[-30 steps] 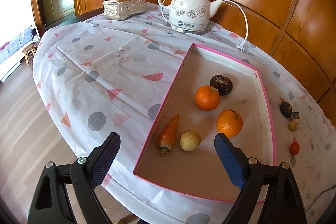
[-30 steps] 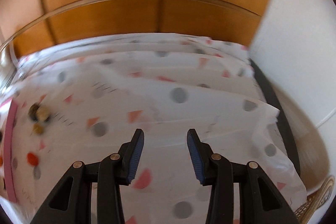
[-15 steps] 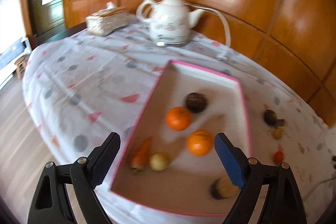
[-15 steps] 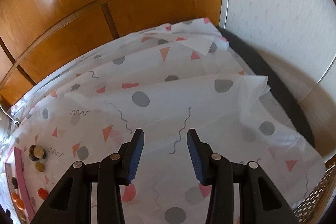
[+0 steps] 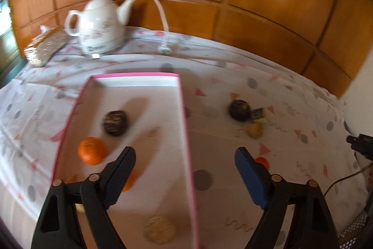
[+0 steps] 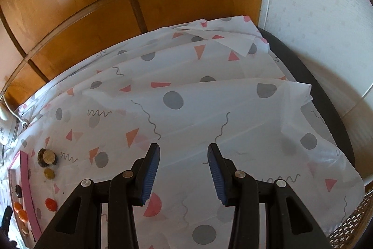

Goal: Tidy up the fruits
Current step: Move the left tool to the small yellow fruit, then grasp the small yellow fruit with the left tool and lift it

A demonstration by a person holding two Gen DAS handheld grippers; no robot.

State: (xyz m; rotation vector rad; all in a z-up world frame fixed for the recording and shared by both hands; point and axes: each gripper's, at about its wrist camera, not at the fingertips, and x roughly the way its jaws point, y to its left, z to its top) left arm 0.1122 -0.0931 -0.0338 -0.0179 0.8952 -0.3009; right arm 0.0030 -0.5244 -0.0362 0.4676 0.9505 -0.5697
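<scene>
The left gripper is seen hovering with its jaws spread wide and nothing held between them, straddling the right-hand pink rim of the shallow tray. Inside the tray, an orange is found just left of the left finger, a second orange is partly hidden behind that finger, a dark brown round fruit lies farther back, and a pale, rough-skinned round fruit sits near the bottom edge, below the gripper. Outside the tray, on the counter, a dark round fruit and a small yellowish one are seen ahead and to the right, and a small red fruit peeks out just behind the right finger. Much of the left view is smeared by blur. A glossy white kettle with its cord and a patterned tissue box are shown only here, at the back by the wood-panelled wall. In the right view, the right gripper is seen empty too, its ribbed blue pads parted over thin, creased tablecloth printed with grey dots, pink triangles and squiggles; the fruits are well off to its left, and a perforated basket is glimpsed at the lower right.
</scene>
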